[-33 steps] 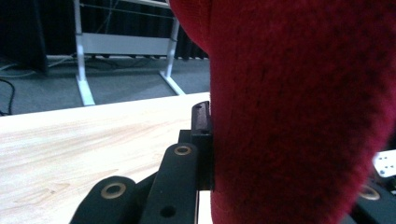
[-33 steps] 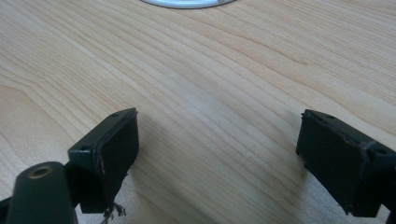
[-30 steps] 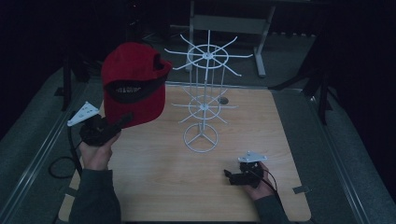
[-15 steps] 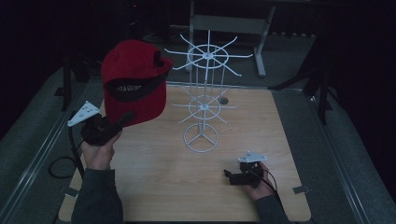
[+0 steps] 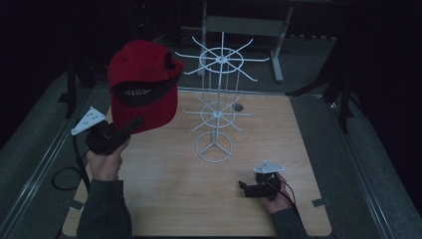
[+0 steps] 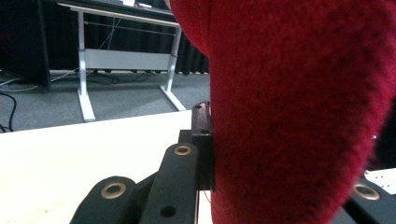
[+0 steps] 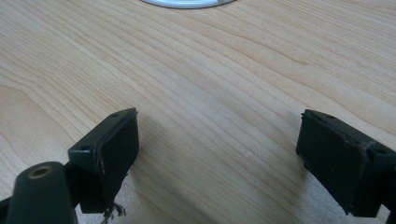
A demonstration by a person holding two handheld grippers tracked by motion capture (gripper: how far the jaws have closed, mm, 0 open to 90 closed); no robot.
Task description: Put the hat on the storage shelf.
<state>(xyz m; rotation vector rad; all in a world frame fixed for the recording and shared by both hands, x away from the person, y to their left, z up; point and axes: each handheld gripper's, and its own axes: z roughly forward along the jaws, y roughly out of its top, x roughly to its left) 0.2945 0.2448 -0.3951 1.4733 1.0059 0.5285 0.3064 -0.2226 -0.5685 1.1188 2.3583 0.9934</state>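
A red cap with a black inner band hangs in the air over the table's left side, its brim clamped in my left gripper. In the left gripper view the red fabric sits between the black jaws and hides the right one. A white wire display stand with two tiers of spokes rises at the table's middle, to the right of the cap. My right gripper rests low on the wood near the front right, open, with bare tabletop between its fingers.
The wooden table has dark grey floor on both sides. A white-legged desk frame stands behind it. The stand's round base lies just ahead of the right gripper. A cable loops off the left edge.
The cap and left gripper have drifted slightly, barely shifting. The right gripper has stayed where it was.
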